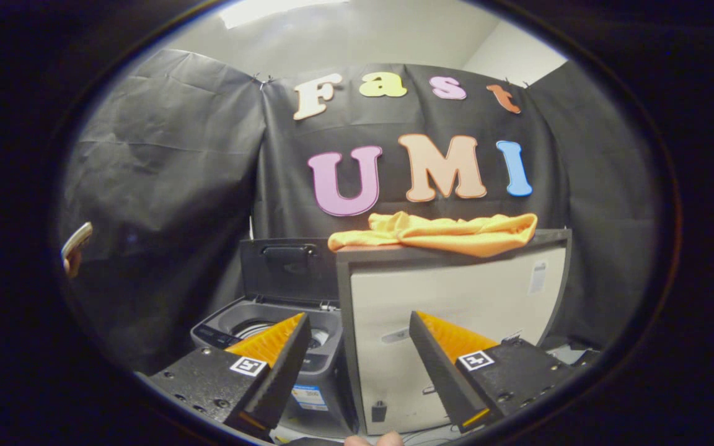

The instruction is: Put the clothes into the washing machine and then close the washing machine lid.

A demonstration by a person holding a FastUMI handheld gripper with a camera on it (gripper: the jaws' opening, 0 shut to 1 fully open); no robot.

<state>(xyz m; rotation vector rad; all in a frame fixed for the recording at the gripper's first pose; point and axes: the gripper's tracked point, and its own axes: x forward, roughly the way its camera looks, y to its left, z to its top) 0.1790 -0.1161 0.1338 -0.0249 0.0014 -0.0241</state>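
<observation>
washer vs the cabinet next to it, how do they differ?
The washer is grey and sits lower; the cabinet is taller, with a pale front in a dark frame. The washer's lid stands open, showing the drum; the cabinet is closed, with orange clothes on top. Both stand side by side beyond the open, empty tongs.

Tongs (357,322): ridged wedge pads, square tags, screws.

Small stickers (309,397) on the washing machine (326,325) and cabinet (456,297) are unreadable. The gripper's (358,317) spread, empty fingers (273,344) carry square coded markers (248,365).
</observation>
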